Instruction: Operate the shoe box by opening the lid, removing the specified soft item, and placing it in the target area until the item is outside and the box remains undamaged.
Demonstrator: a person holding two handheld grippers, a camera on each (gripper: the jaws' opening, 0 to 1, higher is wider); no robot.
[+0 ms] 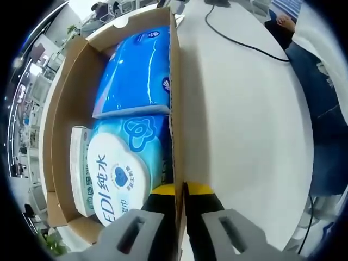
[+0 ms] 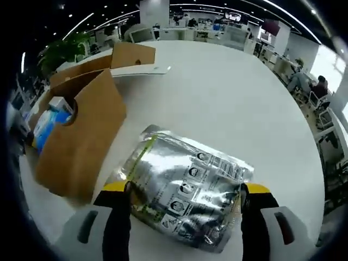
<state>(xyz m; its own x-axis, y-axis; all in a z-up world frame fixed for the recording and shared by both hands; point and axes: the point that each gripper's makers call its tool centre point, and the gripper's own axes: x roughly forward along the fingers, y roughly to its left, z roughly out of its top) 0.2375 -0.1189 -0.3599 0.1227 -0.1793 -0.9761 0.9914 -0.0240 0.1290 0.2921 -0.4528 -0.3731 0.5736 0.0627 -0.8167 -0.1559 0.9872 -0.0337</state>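
The open cardboard shoe box (image 1: 65, 136) holds blue tissue packs (image 1: 136, 70), a round-topped wipes pack (image 1: 117, 179) and a small white box (image 1: 79, 163). My left gripper (image 1: 182, 191) is shut on the box's right wall (image 1: 175, 109), one jaw inside and one outside. In the right gripper view, a crinkled silver foil pouch (image 2: 185, 185) sits just over the white table (image 2: 228, 92), outside the shoe box (image 2: 81, 136). My right gripper (image 2: 185, 191) is spread wide, with its jaws pressed to the pouch's two side edges. The box lid (image 2: 133, 54) hangs open behind.
A black cable (image 1: 244, 43) runs across the table to the right of the box. A person in dark clothing (image 1: 321, 92) sits at the table's far right edge. A potted plant (image 2: 65, 49) stands beyond the box. Bare tabletop stretches past the pouch.
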